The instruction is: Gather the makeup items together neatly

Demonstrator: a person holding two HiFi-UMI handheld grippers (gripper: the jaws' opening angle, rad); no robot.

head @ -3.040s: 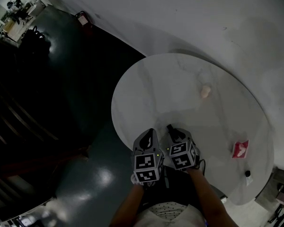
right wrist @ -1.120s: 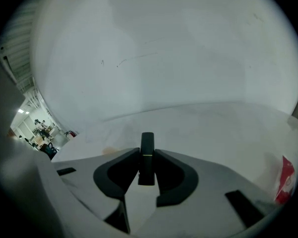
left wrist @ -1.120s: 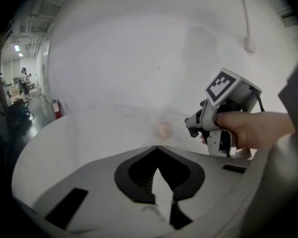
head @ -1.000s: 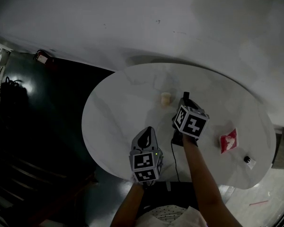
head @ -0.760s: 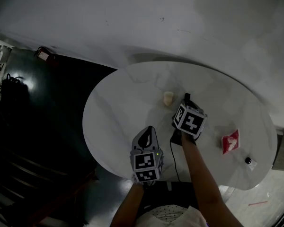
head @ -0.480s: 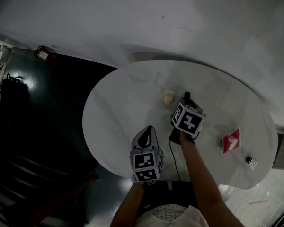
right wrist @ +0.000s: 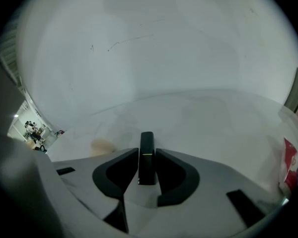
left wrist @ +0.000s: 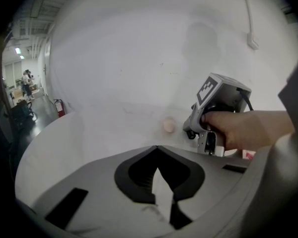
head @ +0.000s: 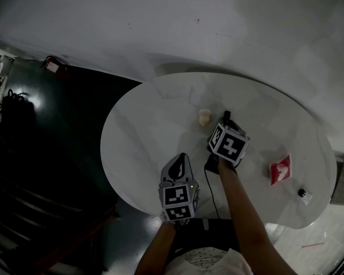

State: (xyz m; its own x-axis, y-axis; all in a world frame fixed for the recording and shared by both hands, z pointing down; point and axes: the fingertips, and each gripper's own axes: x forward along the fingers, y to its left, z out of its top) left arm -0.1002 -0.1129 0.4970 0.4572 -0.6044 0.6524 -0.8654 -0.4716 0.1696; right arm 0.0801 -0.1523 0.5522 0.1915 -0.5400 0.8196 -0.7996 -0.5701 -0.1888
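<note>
My right gripper [head: 226, 117] is over the middle of the round white table [head: 143, 142], shut on a black lipstick tube [right wrist: 146, 158] that stands upright between its jaws [right wrist: 147, 152]. A beige makeup sponge [head: 204, 117] lies on the table just left of that gripper, apart from it, and also shows as a pale lump [right wrist: 102, 146] in the right gripper view. My left gripper [head: 182, 158] hangs at the table's near edge, shut and empty [left wrist: 157, 148]. In the left gripper view the sponge [left wrist: 168, 126] sits beside the hand holding the right gripper.
A red packet [head: 279, 170] lies on the right part of the table, and a small black item [head: 301, 193] sits near the right edge. A white wall runs behind the table. Dark floor lies to the left, with a fire extinguisher [head: 53, 65].
Three seconds ago both grippers were side by side at the near edge. The right gripper has since moved out over the table beside the sponge. Within the last second it hardly shifted.
</note>
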